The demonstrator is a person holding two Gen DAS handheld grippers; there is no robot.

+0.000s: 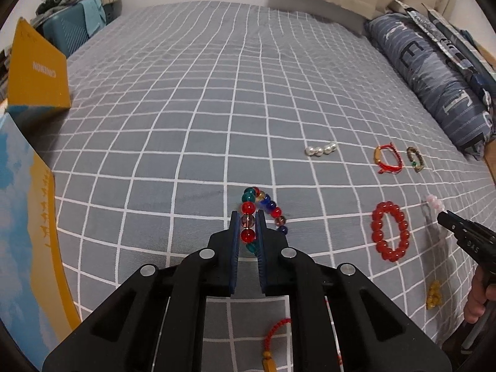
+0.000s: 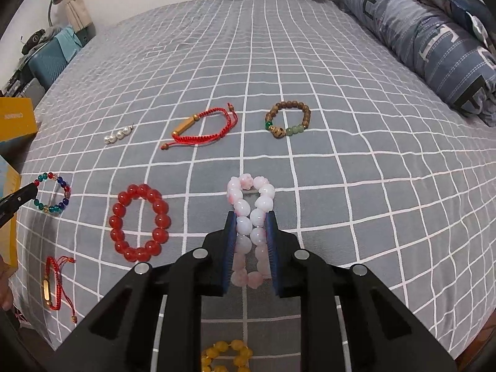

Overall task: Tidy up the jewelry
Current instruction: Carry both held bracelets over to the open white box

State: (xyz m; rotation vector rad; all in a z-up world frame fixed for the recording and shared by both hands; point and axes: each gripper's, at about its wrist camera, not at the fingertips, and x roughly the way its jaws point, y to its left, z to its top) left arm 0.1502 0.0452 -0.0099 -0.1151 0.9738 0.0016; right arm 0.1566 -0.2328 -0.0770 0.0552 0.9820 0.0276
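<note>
My left gripper [image 1: 248, 217] is shut on a multicoloured bead bracelet [image 1: 248, 207], which lies on the grey checked bedsheet [image 1: 186, 108]; the bracelet also shows in the right wrist view [image 2: 52, 193]. My right gripper [image 2: 250, 217] is shut on a pale pink bead bracelet [image 2: 251, 214], squeezing it into a narrow loop. A red bead bracelet [image 2: 139, 223] lies between the two grippers. Further off lie a pearl piece [image 2: 119, 135], a red cord bracelet [image 2: 204, 127] and a brown-and-green bead bracelet [image 2: 286, 119].
A yellow bead bracelet [image 2: 226, 356] lies under my right gripper and a second red cord bracelet [image 2: 54, 282] at the near left. Yellow and blue boxes [image 1: 34, 71] stand along the left bed edge. A folded blue quilt [image 2: 427, 37] lies on the right.
</note>
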